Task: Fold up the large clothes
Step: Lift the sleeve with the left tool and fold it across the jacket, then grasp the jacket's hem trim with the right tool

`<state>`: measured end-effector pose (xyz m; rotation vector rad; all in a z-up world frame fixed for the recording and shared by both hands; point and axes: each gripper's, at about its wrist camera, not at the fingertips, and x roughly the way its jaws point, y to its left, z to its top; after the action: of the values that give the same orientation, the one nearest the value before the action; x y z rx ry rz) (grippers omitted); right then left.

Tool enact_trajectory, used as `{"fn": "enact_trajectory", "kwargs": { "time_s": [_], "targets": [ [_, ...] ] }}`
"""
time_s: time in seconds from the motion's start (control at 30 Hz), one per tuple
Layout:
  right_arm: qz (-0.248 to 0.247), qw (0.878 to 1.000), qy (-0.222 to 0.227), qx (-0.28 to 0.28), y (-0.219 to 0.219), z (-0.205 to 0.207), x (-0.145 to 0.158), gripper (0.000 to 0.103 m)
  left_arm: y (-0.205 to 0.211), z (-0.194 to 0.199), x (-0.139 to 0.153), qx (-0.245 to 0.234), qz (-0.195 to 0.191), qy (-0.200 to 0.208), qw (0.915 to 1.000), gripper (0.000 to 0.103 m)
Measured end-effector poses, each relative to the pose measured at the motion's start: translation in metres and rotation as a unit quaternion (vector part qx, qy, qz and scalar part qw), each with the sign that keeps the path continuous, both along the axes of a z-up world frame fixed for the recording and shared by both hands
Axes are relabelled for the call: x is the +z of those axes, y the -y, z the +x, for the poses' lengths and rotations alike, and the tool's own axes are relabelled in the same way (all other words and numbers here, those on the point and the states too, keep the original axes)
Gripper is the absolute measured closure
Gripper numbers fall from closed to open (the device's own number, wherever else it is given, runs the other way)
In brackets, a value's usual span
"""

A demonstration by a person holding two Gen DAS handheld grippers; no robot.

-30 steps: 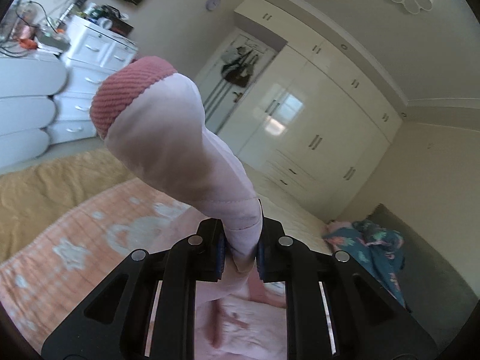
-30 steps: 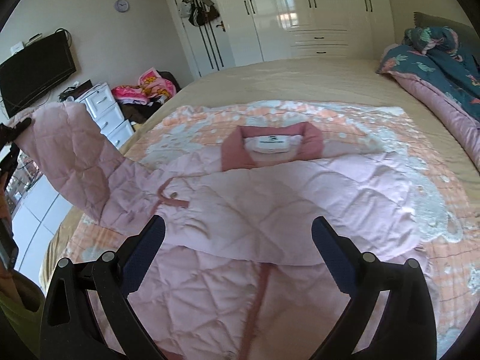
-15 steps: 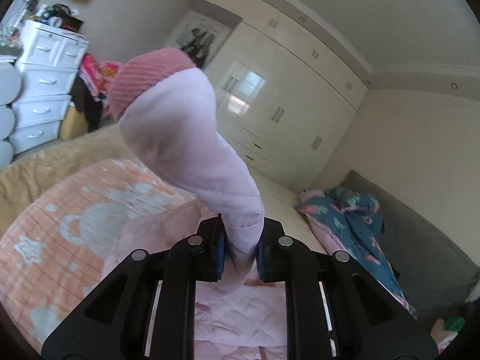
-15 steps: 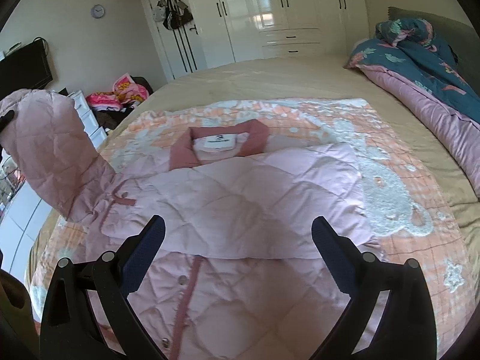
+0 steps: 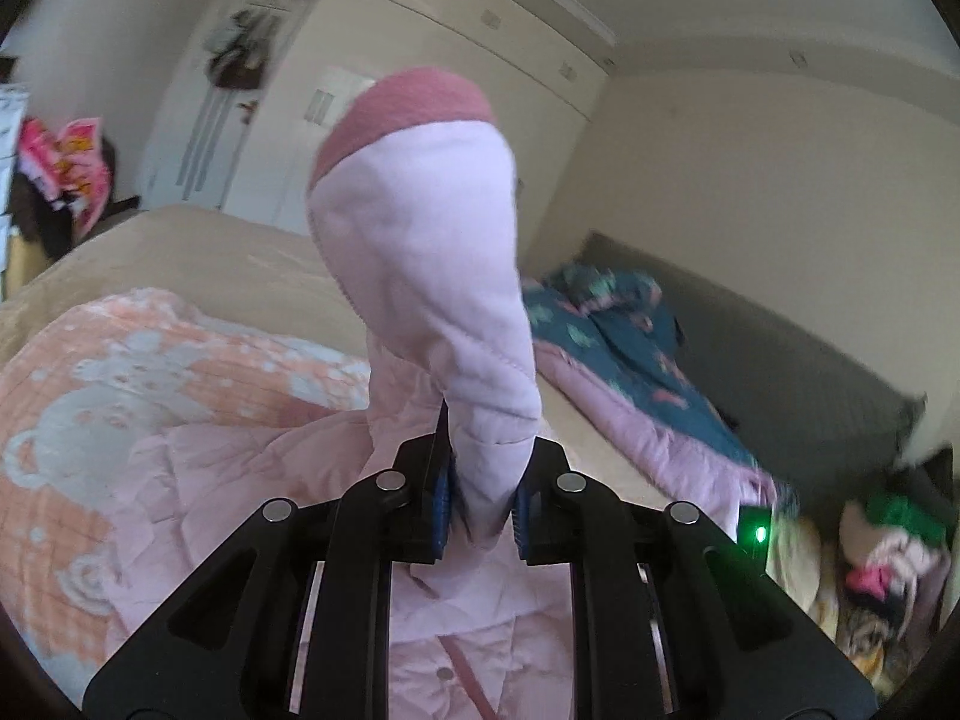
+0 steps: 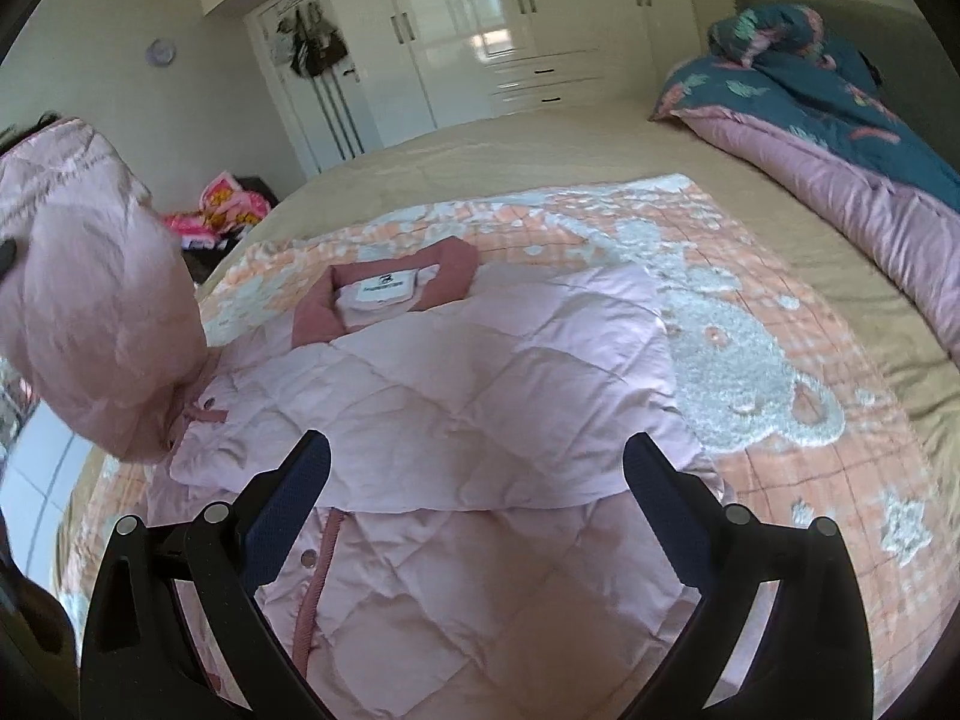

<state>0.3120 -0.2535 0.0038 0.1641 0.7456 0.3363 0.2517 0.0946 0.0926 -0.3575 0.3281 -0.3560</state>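
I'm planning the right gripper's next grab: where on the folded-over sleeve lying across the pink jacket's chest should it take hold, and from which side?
Probably the folded sleeve's near free edge, the thick lip overhanging the jacket front right ahead of the open right gripper. Come in low from the hem side, one finger under the lip, one on top. The collar end is anchored, so it offers less to pinch.

The jacket [image 6: 480,396] is showing as quilted pale pink cloth with a soft, slightly sheeny face; its collar [image 6: 312,318] and sleeve cuff [image 5: 414,102] are looking like darker pink ribbed knit. The blanket [image 6: 780,420] under it is appearing fleecy and matt, with raised, fluffier white figures. The wardrobe doors [image 6: 468,30] are reflecting window light, a high-gloss finish. Both grippers are presenting as matt black plastic with bright metal fasteners [image 5: 390,481]; the pads [image 6: 294,498] are looking blue and finely textured.
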Motion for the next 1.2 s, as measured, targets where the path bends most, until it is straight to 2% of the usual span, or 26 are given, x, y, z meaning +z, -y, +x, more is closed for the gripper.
{"fn": "enact_trajectory", "kwargs": {
  "time_s": [0.1,0.27,0.57,0.6,0.67,0.73,0.8,0.87,1.0,1.1,1.2],
  "targets": [
    [0.01,1.0,-0.005,-0.012,0.009,0.001,-0.004,0.005,0.011,0.011,-0.017,-0.023,0.004,-0.023,0.9995,0.095],
    [0.033,0.999,-0.004,-0.033,0.023,0.002,-0.003,0.005,0.034,0.023,-0.044,-0.045,0.036,-0.057,0.9967,0.095],
    [0.055,0.997,0.001,-0.051,0.042,0.001,0.001,0.005,0.073,0.044,-0.099,-0.08,0.099,-0.132,0.9831,0.09],
    [0.056,0.997,0.001,-0.052,0.043,0.002,0.001,0.005,0.076,0.045,-0.105,-0.084,0.104,-0.137,0.9815,0.087],
    [0.062,0.997,-0.002,-0.054,0.046,0.002,0.0,0.005,0.086,0.045,-0.115,-0.097,0.121,-0.144,0.9773,0.073],
    [0.069,0.996,-0.004,-0.054,0.048,0.002,0.0,0.005,0.097,0.046,-0.126,-0.104,0.151,-0.162,0.9697,0.047],
    [0.069,0.996,-0.005,-0.052,0.048,0.003,0.001,0.005,0.104,0.049,-0.137,-0.11,0.166,-0.176,0.9641,0.044],
    [0.069,0.996,-0.005,-0.051,0.05,0.003,0.001,0.005,0.112,0.048,-0.146,-0.121,0.179,-0.191,0.9575,0.036],
    [0.072,0.996,-0.008,-0.05,0.051,0.002,0.0,0.005,0.136,0.038,-0.15,-0.145,0.226,-0.217,0.9383,0.009],
    [0.08,0.995,-0.015,-0.051,0.055,0.004,-0.002,0.005,0.148,0.03,-0.148,-0.168,0.253,-0.222,0.9264,0.009],
    [0.09,0.995,-0.026,-0.046,0.055,0.004,-0.004,0.005,0.143,0.029,-0.142,-0.186,0.24,-0.237,0.9228,0.009]
  ]
}}
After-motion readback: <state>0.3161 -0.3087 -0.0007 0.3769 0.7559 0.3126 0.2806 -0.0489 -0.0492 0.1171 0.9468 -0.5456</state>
